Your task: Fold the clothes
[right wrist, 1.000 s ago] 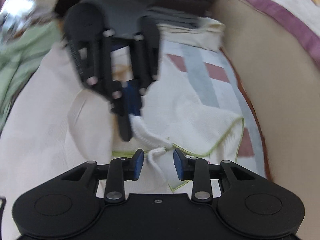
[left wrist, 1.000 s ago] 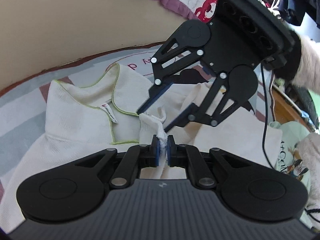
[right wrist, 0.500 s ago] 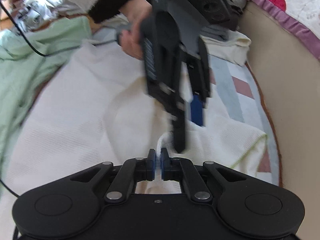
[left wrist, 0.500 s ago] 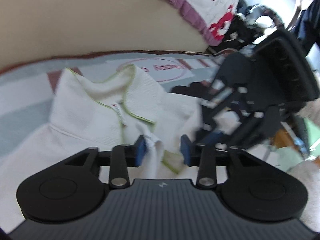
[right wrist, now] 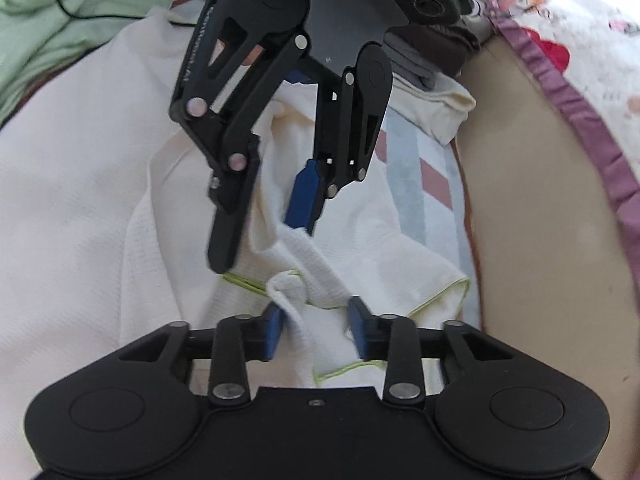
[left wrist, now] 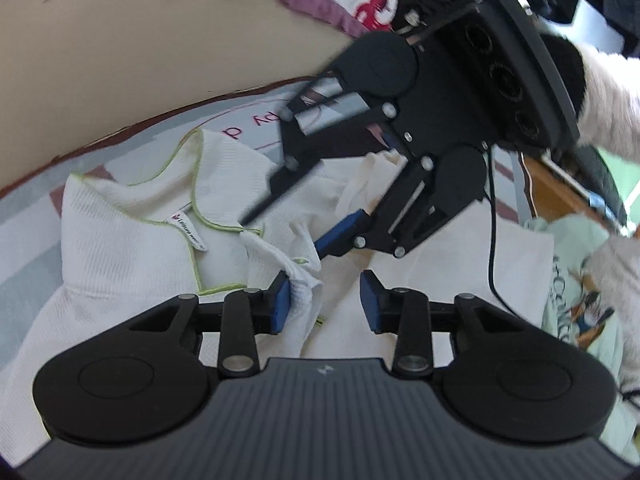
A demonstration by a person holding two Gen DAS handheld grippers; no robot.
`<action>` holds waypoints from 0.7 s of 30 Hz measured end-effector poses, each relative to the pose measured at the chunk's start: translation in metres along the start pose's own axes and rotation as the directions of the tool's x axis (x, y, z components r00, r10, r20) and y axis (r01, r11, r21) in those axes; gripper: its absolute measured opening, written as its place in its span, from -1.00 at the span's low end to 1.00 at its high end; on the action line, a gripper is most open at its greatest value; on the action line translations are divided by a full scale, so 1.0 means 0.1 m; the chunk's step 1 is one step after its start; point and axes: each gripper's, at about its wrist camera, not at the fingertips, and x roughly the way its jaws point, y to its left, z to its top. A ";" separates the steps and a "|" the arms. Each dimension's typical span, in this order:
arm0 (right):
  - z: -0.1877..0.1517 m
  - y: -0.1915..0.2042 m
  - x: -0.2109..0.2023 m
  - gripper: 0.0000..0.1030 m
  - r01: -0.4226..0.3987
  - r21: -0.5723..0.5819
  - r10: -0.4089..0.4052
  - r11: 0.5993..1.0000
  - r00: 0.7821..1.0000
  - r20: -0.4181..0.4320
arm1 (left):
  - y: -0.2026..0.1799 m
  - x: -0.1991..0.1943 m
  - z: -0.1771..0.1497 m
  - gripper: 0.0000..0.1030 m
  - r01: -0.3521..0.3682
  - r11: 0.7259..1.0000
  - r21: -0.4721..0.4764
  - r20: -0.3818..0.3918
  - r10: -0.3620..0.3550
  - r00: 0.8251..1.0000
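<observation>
A cream knit garment [left wrist: 120, 240] with lime-green trim lies spread on a striped sheet [left wrist: 32, 216]. Its bunched white cuff [left wrist: 298, 276] rests against the left pad of my left gripper [left wrist: 325, 306], which is open. My right gripper [left wrist: 288, 232] hangs open just beyond, tips over the same cuff, held by a hand in a fuzzy sleeve [left wrist: 608, 92]. In the right wrist view the cuff [right wrist: 296, 276] lies between the open fingers of my right gripper [right wrist: 316, 330]. The left gripper [right wrist: 260, 240] points down at the garment [right wrist: 80, 200] from above.
A tan padded wall [right wrist: 540, 200] with a purple-edged quilt [right wrist: 580, 92] bounds one side. A green garment [right wrist: 60, 8] and a black cable lie at the far left; a folded cream cloth [right wrist: 440, 108] sits beyond. A pale printed garment [left wrist: 568, 280] lies to the right.
A second ago my left gripper was shut on the cuff; it opened as the right shut on it. Now the right has opened too, and the cuff lies loose.
</observation>
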 end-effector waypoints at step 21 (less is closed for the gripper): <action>-0.07 -0.29 -0.06 -0.80 0.050 0.676 -0.045 0.735 0.999 -0.025 | 0.05 -0.77 -0.34 -0.08 -0.431 0.901 -0.043 -0.074 0.427 0.901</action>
